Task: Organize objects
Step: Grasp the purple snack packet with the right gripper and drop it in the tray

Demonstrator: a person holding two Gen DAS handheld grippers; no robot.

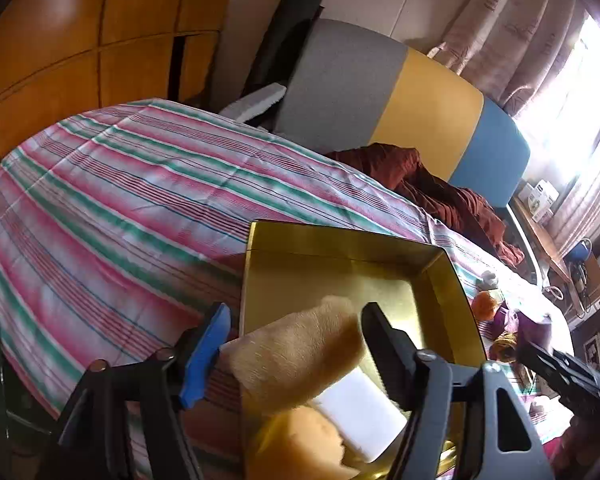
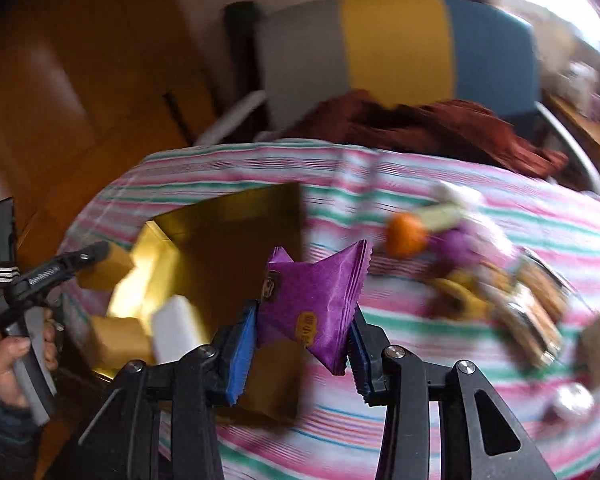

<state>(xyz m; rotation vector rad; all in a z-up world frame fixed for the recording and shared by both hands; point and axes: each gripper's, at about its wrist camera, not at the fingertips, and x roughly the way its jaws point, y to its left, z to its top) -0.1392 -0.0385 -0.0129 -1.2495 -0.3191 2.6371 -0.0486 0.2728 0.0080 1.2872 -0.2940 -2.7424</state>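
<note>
Purple packet [image 2: 312, 312] pinched in right gripper [image 2: 302, 340] jaws, long side up. Gold box [image 2: 228, 224] lies at 10 o'clock, near. Left gripper [image 1: 296, 344] jaws hug tan plush piece [image 1: 296, 354] over box.

A grey, yellow and blue headboard [image 1: 404, 92] stood ahead of the claw. Orange wardrobe doors [image 1: 80, 28] lay left, pink curtains [image 1: 512, 36] right.

snack pile [image 2: 496, 280] motion-blurred, tan block [image 1: 300, 446] cut off below
</note>
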